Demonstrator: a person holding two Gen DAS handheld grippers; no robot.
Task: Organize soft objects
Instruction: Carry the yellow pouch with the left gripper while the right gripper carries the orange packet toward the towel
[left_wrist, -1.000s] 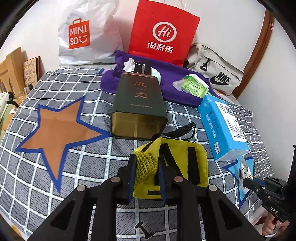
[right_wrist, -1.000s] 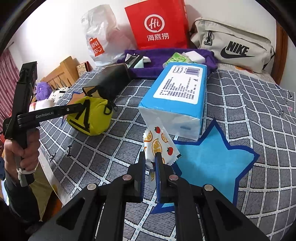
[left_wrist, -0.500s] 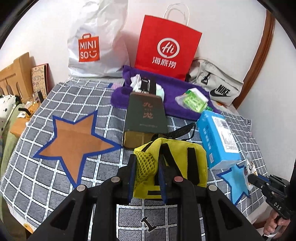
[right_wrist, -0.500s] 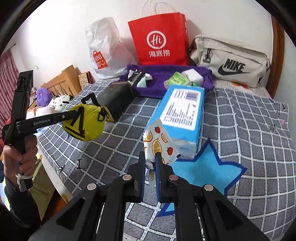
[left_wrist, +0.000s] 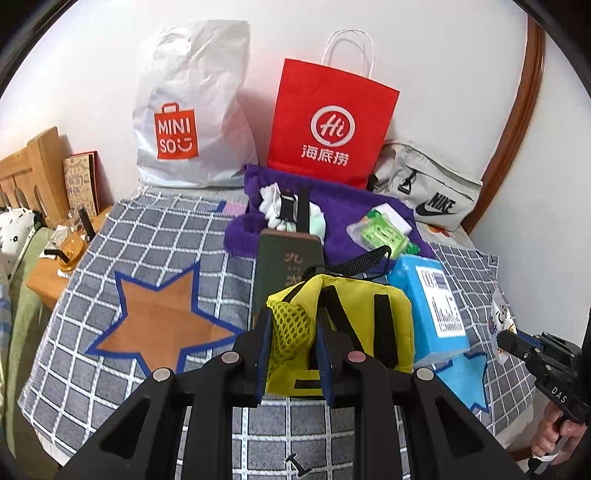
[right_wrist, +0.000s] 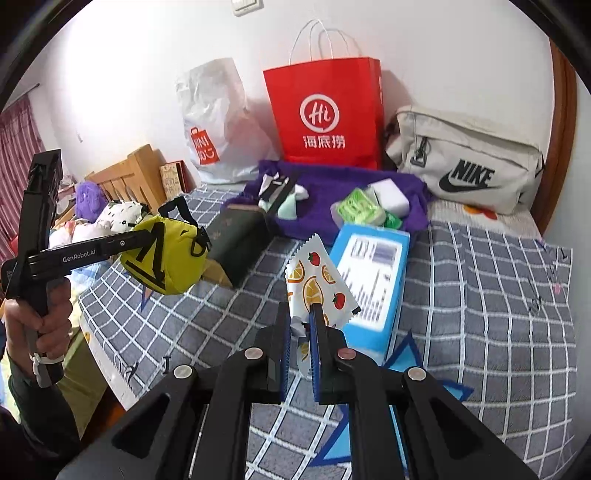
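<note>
The yellow pouch (left_wrist: 343, 325) hides the lower half of the dark green box (left_wrist: 284, 266), and the blue star (left_wrist: 469, 380) sits half covered by the blue tissue pack (left_wrist: 432, 306). Print on that pack's label blurs in the right wrist view. The person's hand (left_wrist: 554, 435) is cut off at the frame's edge.

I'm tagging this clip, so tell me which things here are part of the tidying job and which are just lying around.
In the job:
- yellow pouch, clamped in the left tool
- fruit-print packet, clamped in the right tool
- brown star and blue star, probably drop spots

Lying about:
- red paper bag
- white shopping bag
- beige sling bag
- blue tissue pack
- dark green tin
- purple towel
</note>
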